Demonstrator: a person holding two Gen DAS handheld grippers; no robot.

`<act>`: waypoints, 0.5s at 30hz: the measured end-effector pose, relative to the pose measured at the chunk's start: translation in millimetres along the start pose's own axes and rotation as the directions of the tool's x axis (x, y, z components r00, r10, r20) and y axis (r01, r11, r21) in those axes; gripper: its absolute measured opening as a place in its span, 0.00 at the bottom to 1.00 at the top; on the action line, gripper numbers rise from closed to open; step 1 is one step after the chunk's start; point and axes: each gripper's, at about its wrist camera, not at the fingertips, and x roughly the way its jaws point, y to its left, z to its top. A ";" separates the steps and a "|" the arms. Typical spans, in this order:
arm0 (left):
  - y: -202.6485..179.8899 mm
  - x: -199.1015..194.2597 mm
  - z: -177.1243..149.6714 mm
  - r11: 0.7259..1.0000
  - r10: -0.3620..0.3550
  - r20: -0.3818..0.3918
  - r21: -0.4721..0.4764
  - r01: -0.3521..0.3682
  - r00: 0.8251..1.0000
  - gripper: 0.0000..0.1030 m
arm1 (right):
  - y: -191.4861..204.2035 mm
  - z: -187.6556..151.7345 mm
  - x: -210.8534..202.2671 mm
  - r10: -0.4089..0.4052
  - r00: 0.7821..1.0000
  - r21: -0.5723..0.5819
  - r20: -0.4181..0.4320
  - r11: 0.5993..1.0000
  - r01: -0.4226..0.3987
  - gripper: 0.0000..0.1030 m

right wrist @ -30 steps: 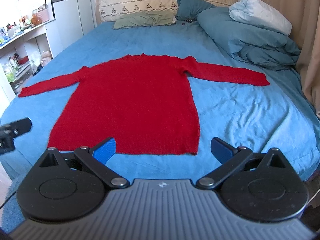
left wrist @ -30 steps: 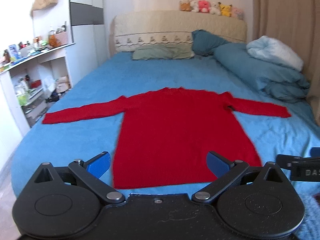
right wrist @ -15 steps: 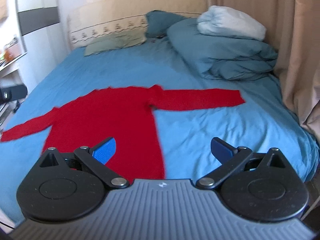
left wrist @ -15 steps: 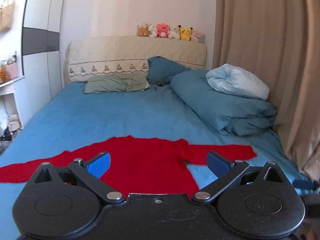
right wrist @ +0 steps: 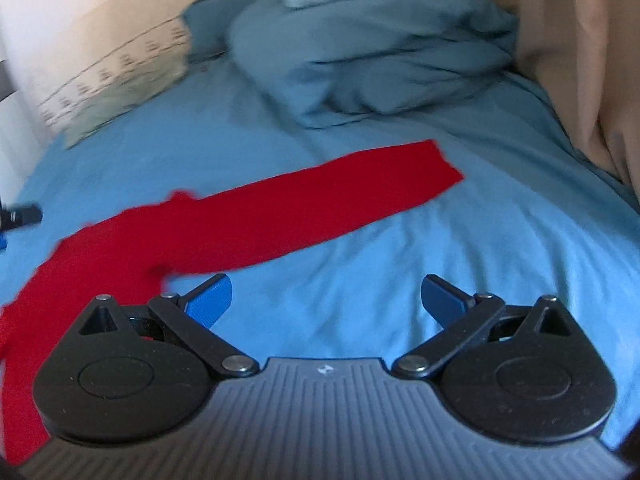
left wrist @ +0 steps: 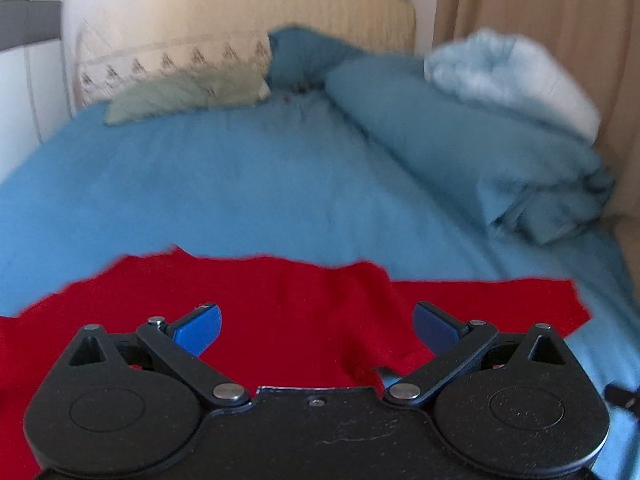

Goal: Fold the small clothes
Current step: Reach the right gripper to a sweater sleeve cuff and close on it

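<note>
A red long-sleeved sweater (left wrist: 280,300) lies flat on the blue bed sheet (left wrist: 220,184). In the left wrist view my left gripper (left wrist: 318,330) is open and empty, over the sweater's shoulder near the right armpit. In the right wrist view the sweater's right sleeve (right wrist: 320,204) stretches out to the right across the sheet (right wrist: 440,248). My right gripper (right wrist: 326,300) is open and empty, over bare sheet just below that sleeve. The sweater's lower body is hidden behind the grippers.
A rolled dark blue duvet (left wrist: 460,132) with a pale blue blanket (left wrist: 512,76) on top lies along the bed's right side, next to a beige curtain (right wrist: 580,48). Pillows (left wrist: 188,92) and a cream headboard (left wrist: 240,28) are at the far end. The other gripper's tip (right wrist: 20,216) shows at the left edge.
Both grippers have moved forward and to the right, from the sweater's hem towards its right shoulder and sleeve. Both stay open. The sweater has not moved.
</note>
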 end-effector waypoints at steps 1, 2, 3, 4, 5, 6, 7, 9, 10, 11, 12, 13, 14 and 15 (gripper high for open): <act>-1.4 20.0 -1.3 1.000 0.007 -0.008 0.008 -0.006 1.000 1.00 | -8.6 0.8 18.9 0.001 1.000 0.033 0.013 0.999 -0.001 1.00; -3.3 37.5 -4.5 1.000 0.022 -0.021 0.016 -0.022 1.000 1.00 | -14.9 1.1 34.9 0.001 1.000 0.060 0.024 0.998 -0.002 1.00; -4.8 54.0 -7.8 0.999 0.035 -0.042 0.020 -0.034 0.998 1.00 | -18.3 0.9 48.0 -0.008 1.000 0.078 0.029 0.997 0.006 1.00; -4.8 68.2 -10.7 0.999 0.040 -0.061 0.020 -0.039 0.997 1.00 | -22.9 1.8 61.2 -0.025 0.999 0.098 0.041 0.995 0.021 1.00; -4.0 77.9 -13.0 0.999 0.043 -0.078 0.014 -0.042 0.996 1.00 | -28.5 3.5 75.6 -0.036 0.998 0.119 0.054 0.993 0.029 1.00; -2.4 89.1 -15.3 0.999 0.049 -0.099 0.006 -0.049 0.994 1.00 | -30.5 4.9 85.4 -0.040 0.998 0.133 0.057 0.991 0.033 1.00; -1.5 96.0 -17.1 0.999 0.053 -0.115 0.001 -0.053 0.992 1.00 | -33.8 6.9 95.8 -0.051 0.997 0.146 0.061 0.988 0.041 1.00; 2.0 110.3 -17.9 0.997 0.078 -0.141 -0.007 -0.080 0.987 1.00 | -39.4 10.3 112.4 -0.079 0.995 0.167 0.056 0.984 0.069 0.96; 4.4 118.2 -16.2 0.995 0.096 -0.162 -0.011 -0.099 0.982 1.00 | -42.2 13.0 121.4 -0.099 0.994 0.179 0.047 0.980 0.089 0.91; 6.9 125.5 -15.7 0.993 0.108 -0.186 -0.017 -0.113 0.977 1.00 | -44.9 15.5 130.0 -0.111 0.993 0.190 0.036 0.976 0.103 0.89; 10.2 133.4 -16.2 0.992 0.118 -0.212 -0.027 -0.126 0.970 1.00 | -47.3 17.5 138.5 -0.122 0.992 0.201 0.024 0.973 0.115 0.84; 13.0 140.4 -17.2 0.991 0.120 -0.242 -0.036 -0.133 0.963 1.00 | -50.4 19.2 145.9 -0.139 0.990 0.215 0.016 0.968 0.132 0.79; 13.4 150.6 -17.9 0.990 0.119 -0.270 -0.039 -0.134 0.956 1.00 | -53.4 20.8 151.4 -0.153 0.988 0.233 0.015 0.962 0.146 0.78; 14.7 156.3 -19.4 0.990 0.121 -0.286 -0.036 -0.136 0.951 1.00 | -55.5 22.9 154.1 -0.159 0.987 0.247 0.021 0.957 0.149 0.76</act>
